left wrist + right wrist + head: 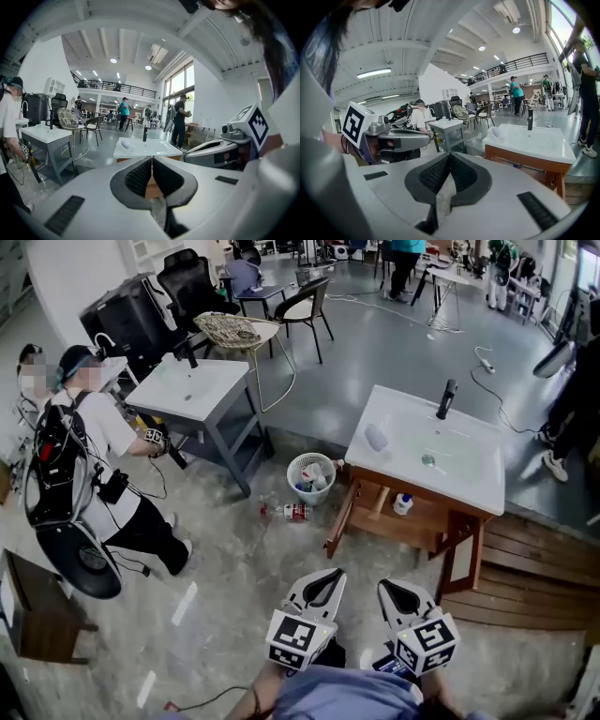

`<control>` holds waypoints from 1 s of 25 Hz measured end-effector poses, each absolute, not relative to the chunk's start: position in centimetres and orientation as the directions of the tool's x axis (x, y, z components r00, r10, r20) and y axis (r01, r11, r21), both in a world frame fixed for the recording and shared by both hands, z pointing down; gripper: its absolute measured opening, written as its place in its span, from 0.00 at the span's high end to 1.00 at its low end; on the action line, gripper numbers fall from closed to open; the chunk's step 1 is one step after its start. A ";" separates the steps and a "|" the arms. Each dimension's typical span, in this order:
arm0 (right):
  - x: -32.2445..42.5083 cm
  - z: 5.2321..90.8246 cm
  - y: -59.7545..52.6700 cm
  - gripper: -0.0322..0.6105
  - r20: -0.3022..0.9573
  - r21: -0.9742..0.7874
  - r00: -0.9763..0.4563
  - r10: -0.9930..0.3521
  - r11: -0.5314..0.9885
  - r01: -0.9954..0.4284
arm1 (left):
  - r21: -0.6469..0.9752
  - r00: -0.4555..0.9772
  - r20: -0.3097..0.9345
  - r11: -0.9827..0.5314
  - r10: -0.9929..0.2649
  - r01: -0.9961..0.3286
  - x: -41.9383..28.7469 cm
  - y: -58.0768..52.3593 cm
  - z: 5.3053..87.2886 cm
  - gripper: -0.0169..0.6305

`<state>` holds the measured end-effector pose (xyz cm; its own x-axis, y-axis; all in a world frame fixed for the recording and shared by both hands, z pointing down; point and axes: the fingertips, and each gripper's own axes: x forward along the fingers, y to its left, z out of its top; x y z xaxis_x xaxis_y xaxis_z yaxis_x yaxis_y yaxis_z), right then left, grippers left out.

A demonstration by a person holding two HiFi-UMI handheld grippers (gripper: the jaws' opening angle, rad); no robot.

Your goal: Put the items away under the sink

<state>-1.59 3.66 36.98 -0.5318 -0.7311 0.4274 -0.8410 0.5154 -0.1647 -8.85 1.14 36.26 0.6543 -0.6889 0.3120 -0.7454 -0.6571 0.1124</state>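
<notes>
The white sink [469, 460] sits on a wooden cabinet whose two doors stand open. A white bottle with a blue cap [403, 503] stands on the shelf [394, 526] inside. On the floor to the left lies a bottle with a red label [291, 512]. Beside it stands a white mesh basket [302, 468] holding several items. A white object [376, 437] rests on the sink's left rim. My left gripper [323, 585] and right gripper [398, 594] hang low in front of me, well short of the cabinet. Both are shut with nothing held, as the left gripper view [152, 161] and the right gripper view [450, 157] show.
A second sink on a grey table [192, 385] stands at the left, with a person [84, 446] crouching beside it. Wooden decking [534, 577] lies right of the cabinet. Another person's leg [562, 427] is at the right edge. Chairs [305, 306] stand behind.
</notes>
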 end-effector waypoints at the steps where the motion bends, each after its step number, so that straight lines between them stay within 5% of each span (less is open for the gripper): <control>1: -2.0 36.7 3.2 0.93 0.421 -0.169 -0.531 -0.736 0.511 -0.843 | 0.111 0.657 0.309 -0.660 -0.688 -0.743 -9.3 0.6 36.2 0.95; 25: -3.4 36.9 -1.9 0.93 0.449 -0.094 -0.437 -0.780 0.444 -0.891 | 0.131 0.698 0.289 -0.695 -0.656 -0.707 -11.8 -4.5 37.0 0.95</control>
<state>-3.43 -1.93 36.93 -0.4366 -0.7797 0.4488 -0.8908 0.4444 -0.0945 -11.79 -4.48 37.02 0.6978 -0.6556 0.2887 -0.7071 -0.6948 0.1313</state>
